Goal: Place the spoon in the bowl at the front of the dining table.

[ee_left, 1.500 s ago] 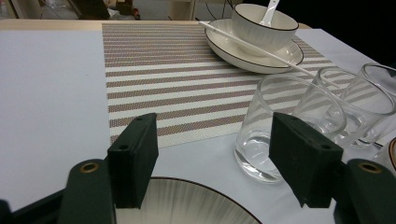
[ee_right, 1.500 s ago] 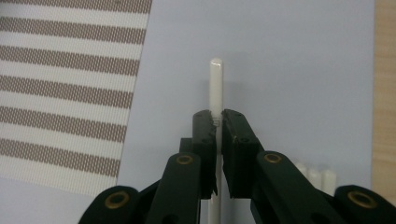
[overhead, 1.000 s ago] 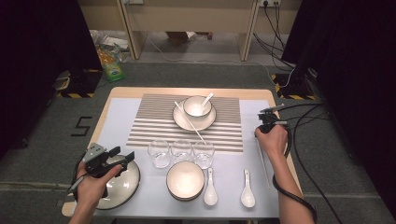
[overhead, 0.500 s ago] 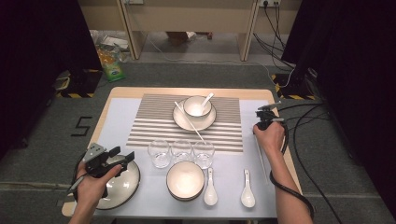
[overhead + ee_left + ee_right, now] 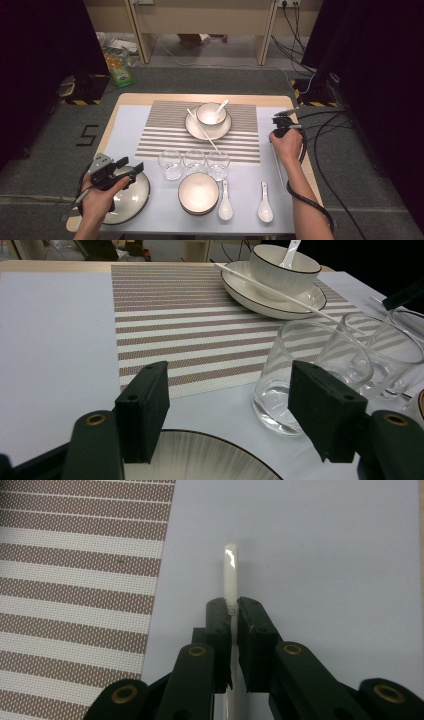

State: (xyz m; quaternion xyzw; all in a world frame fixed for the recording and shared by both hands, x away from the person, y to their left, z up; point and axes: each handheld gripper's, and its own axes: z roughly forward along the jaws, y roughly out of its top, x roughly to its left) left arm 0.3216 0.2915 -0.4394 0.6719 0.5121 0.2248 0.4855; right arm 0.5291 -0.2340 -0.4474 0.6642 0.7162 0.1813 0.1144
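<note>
Right now the right gripper [image 5: 231, 611] has its jaws pinched on a white chopstick [image 5: 230, 562] lying on the pale mat beside the striped placemat [image 5: 75, 580], likely to pair it with the chopstick [image 5: 202, 131] resting on the saucer [image 5: 192, 127]; the left gripper [image 5: 227, 405] hangs with jaws apart over the ribbed plate [image 5: 200, 460], idle, near the glasses [image 5: 300, 365].

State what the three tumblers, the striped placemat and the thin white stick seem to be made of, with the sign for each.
Three clear tumblers: probably glass, transparent and glinting. Brown-and-cream striped placemat: apparently woven plastic or fabric, matte dotted mesh. Thin white stick, clamped by the right hand-held gripper: glossy, perhaps ceramic or plastic.
</note>
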